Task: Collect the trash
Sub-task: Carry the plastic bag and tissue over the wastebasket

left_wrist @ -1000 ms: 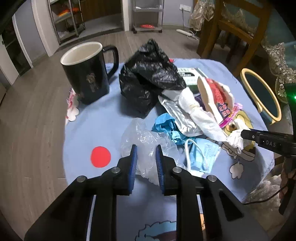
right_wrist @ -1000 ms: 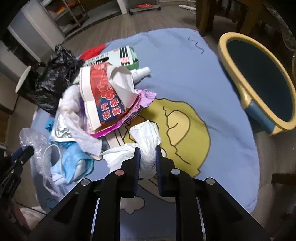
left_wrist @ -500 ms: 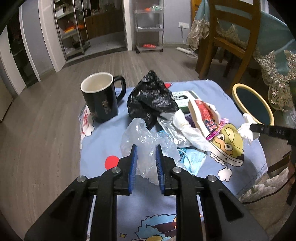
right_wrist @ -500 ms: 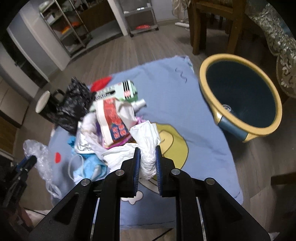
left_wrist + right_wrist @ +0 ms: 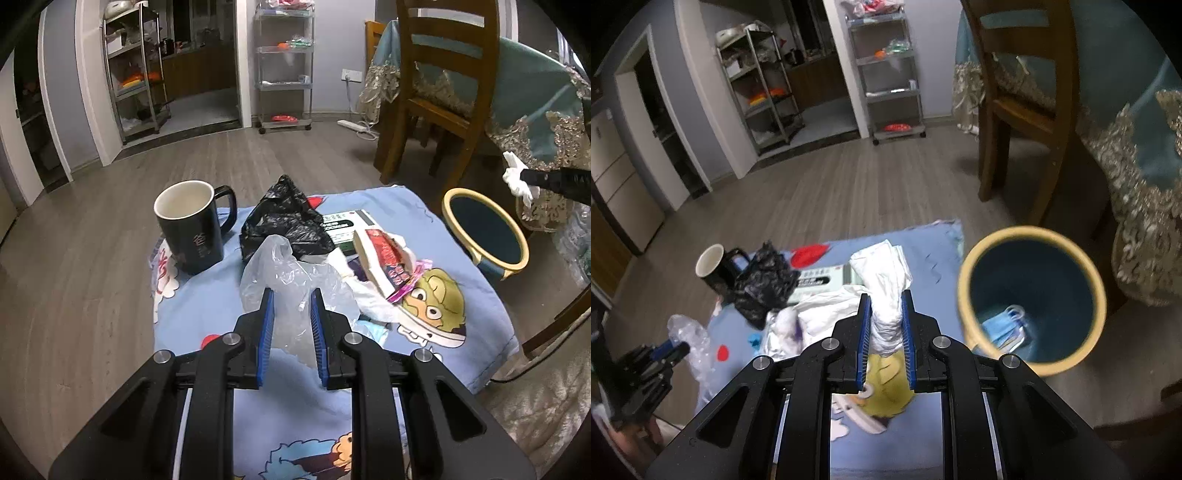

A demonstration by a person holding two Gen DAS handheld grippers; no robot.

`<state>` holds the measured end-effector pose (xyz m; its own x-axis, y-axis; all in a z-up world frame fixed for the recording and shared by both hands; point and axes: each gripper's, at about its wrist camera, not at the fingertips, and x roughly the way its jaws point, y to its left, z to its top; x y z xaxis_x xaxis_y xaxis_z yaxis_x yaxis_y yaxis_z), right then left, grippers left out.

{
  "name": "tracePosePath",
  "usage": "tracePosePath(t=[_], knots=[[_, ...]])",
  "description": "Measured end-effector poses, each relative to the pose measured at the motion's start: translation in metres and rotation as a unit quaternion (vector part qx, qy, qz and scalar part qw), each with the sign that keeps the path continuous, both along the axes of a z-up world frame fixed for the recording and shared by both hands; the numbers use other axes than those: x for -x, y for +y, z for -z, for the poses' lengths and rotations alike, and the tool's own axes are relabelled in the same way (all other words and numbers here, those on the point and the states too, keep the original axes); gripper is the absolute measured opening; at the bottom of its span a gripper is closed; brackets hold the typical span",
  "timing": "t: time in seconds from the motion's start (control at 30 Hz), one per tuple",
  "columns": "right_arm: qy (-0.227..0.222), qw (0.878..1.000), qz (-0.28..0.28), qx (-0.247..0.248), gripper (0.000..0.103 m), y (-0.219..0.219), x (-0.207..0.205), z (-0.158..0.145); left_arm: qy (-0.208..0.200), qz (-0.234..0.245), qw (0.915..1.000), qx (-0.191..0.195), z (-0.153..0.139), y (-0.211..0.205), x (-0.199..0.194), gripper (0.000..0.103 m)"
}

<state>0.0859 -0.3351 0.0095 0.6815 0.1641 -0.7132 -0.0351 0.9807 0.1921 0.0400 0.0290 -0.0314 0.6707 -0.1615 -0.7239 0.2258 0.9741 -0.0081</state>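
We found the left gripper (image 5: pixel 291 308) clamped on a crumpled clear plastic bag (image 5: pixel 295 280), held above the blue cartoon-print cloth (image 5: pixel 207 295). The right gripper (image 5: pixel 885 321) was closed on a wad of white tissue (image 5: pixel 886 284), raised clear of the cloth and just left of the yellow-rimmed blue bin (image 5: pixel 1030 295). In the right wrist view a blue face mask (image 5: pixel 1006 326) lay at the bottom of that bin. Beyond the plastic bag, we noted a red-and-white carton (image 5: pixel 384 258) tilted on a pink wrapper, a black plastic bag (image 5: pixel 288 221) and a green-and-white box (image 5: pixel 343 225) behind it. A black mug (image 5: pixel 190 229) stood upright at the cloth's left edge. Farther back stood a wooden chair (image 5: pixel 443 92) and a wheeled shelf rack (image 5: pixel 284 62).
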Motion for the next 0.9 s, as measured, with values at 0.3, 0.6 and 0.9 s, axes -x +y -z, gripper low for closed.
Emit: tracePosePath(t=[0.3, 0.6, 0.9], knots=[[0.045, 0.992, 0.059, -0.102, 0.017, -0.051, -0.016, 0.028, -0.024, 0.038, 0.999, 0.008, -0.005, -0.024, 0.001, 0.019], [0.079, 0.989, 0.083, -0.09, 0.017, -0.056, -0.028, 0.046, -0.022, 0.071, 0.9972, 0.012, -0.001, -0.046, -0.003, 0.019], [0.07, 0.987, 0.12, -0.082, 0.017, -0.092, -0.036, 0.045, -0.031, 0.115, 0.9927, 0.015, -0.017, -0.083, 0.003, 0.019]])
